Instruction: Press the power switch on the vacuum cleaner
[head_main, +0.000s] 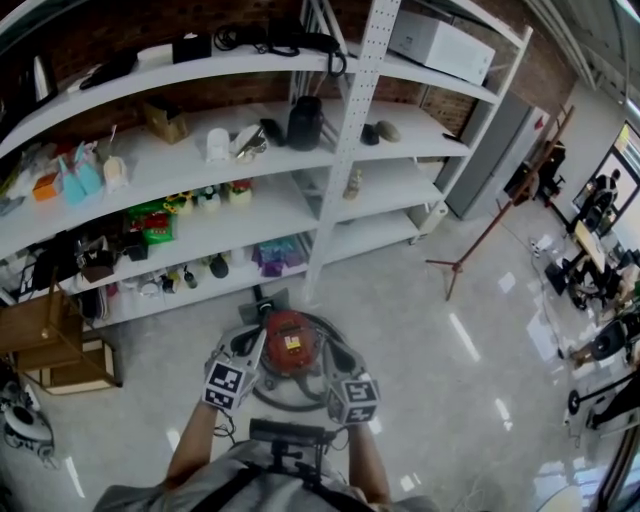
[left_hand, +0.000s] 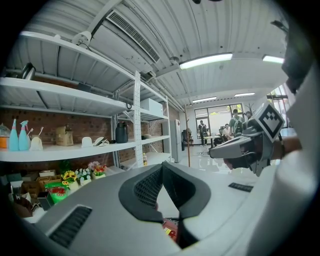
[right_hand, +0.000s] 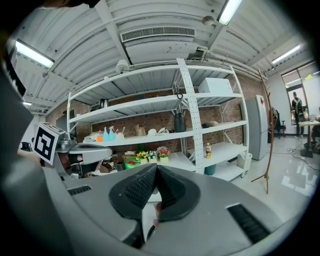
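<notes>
A round red vacuum cleaner (head_main: 288, 342) with a yellow label sits on the glossy floor right in front of me, its dark hose (head_main: 283, 404) looped round its near side. My left gripper (head_main: 260, 340) hangs over the cleaner's left side and my right gripper (head_main: 329, 351) over its right side; both point forward and down. The jaws of each one meet at the tips with nothing between them. In the left gripper view a sliver of the red vacuum cleaner (left_hand: 171, 230) shows below the left gripper (left_hand: 162, 167). The right gripper (right_hand: 156, 168) faces the shelves.
A tall white shelf unit (head_main: 345, 150) full of small goods stands just beyond the cleaner. Wooden crates (head_main: 50, 345) are at the left, a thin wooden stand (head_main: 490, 228) at the right. People and desks (head_main: 600, 260) are far right.
</notes>
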